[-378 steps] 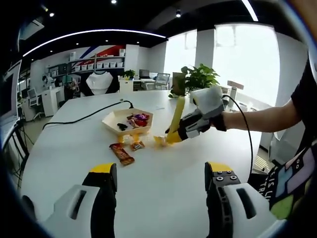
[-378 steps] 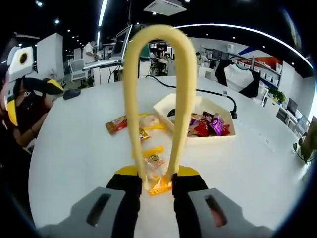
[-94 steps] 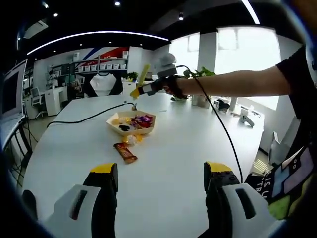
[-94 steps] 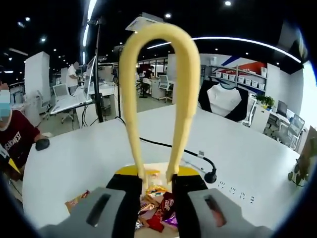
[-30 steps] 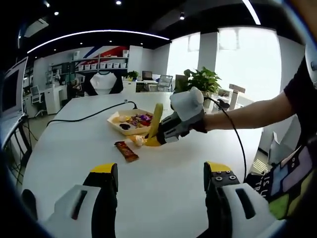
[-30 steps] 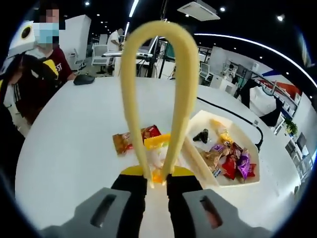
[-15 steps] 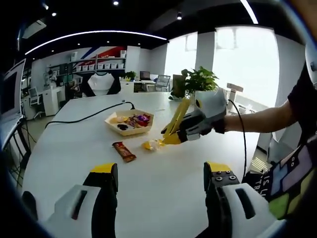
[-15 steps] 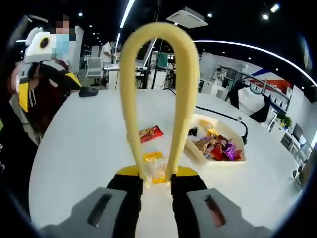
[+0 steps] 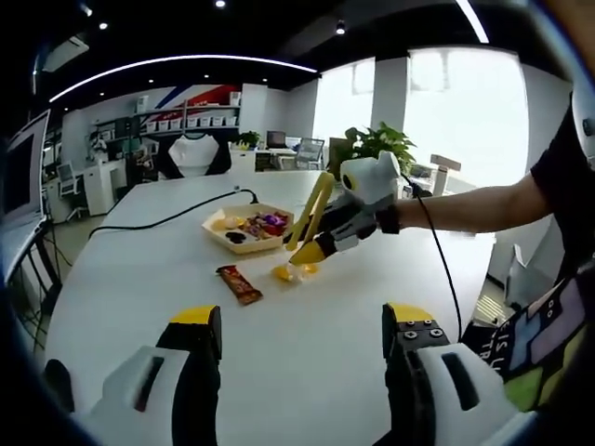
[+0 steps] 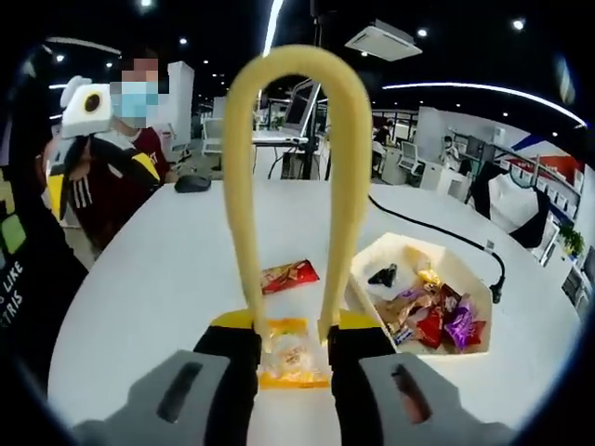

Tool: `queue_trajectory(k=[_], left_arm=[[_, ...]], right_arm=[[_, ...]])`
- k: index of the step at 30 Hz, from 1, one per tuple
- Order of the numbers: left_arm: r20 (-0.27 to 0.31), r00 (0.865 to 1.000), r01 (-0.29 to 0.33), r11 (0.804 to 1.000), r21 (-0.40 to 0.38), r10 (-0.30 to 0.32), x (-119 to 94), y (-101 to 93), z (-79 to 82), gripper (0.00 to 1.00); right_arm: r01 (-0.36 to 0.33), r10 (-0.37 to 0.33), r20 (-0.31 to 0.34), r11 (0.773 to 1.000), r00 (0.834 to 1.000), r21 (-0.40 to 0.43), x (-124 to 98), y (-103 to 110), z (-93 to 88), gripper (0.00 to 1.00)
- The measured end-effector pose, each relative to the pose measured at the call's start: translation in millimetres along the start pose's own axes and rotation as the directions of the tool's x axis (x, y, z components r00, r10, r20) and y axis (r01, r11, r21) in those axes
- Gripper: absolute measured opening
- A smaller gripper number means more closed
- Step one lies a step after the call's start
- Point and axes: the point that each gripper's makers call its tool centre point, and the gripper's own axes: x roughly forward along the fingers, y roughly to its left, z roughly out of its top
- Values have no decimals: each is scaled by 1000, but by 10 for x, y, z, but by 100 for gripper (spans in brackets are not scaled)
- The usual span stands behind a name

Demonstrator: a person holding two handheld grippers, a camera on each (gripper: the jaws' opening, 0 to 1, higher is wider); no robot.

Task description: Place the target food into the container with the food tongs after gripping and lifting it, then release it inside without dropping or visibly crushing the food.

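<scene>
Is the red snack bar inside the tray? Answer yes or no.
No: the red snack bar lies on the white table, outside the tray.

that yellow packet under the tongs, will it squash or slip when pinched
The yellow snack packet looks like a thin, soft wrapper, so it probably crumples rather than staying stiff. It seems light and lies flat on the smooth white table, so the tongs in the right gripper may skid it.
</scene>
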Motion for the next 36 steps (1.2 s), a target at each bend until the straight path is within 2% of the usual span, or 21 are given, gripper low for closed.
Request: queue_trajectory(k=[1,2,5,7,9,12,15,20,22,25,28,29,30,31,32,36], left_arm=[[4,1000,-3,1000,-2,3,-6,12,6,74],[3,1000,-8,1000,-8,8,-9,24,4,74],[-14,1000,-14,1000,-13,13,3,42,-38,74],[-19,1000,-7,1000,-11,7,14,34,-50,74],[-24,1000,-5,1000,-18,4,25,28,-55,74],[-19,1000,0,1000,-9,0,21,4,-20,74],[-14,1000,2,1000,-6,-2,10,-7,-12,74],[-11,1000,-6,1000,-9,6,0,9,-21,73],[-12,1000,-8,1000,-12,7,4,10,-24,73],[-7,1000,0,1000,-11,0,15,-13,-18,73],[-8,1000,6,1000,-8,-6,23,-35,-17,73],[-5,1000,9,1000,-7,-9,24,-42,-12,73],[-3,1000,9,1000,-6,-9,25,-42,-8,73],[-3,1000,8,1000,-6,-8,27,-42,-8,73],[-4,1000,8,1000,-5,-8,28,-42,-10,73],[-1,1000,10,1000,-7,-10,29,-55,-10,73]], right_arm=[[-6,6,0,1000,1000,-11,-2,5,-10,26],[-45,45,-13,999,999,3,4,45,-49,26],[-88,88,-11,995,996,55,19,98,-87,27],[-79,80,-11,995,997,56,53,74,-130,27],[-95,97,-17,991,995,90,89,100,-149,27],[-97,99,-27,994,995,58,114,105,-163,27],[-108,110,-22,991,994,83,120,136,-182,27],[-107,109,-61,994,992,38,162,191,-247,26],[-99,105,-86,993,991,72,164,172,-243,25],[-92,94,-91,995,991,32,174,196,-246,23],[-69,71,-109,997,991,25,177,208,-242,22],[-53,57,-116,998,992,42,180,199,-239,22],[-31,46,-129,993,991,117,181,209,-246,22],[-49,68,-107,984,992,173,218,270,-208,22],[-48,64,-101,987,993,153,232,277,-204,22],[-9,20,-142,997,990,77,254,251,-186,22]])
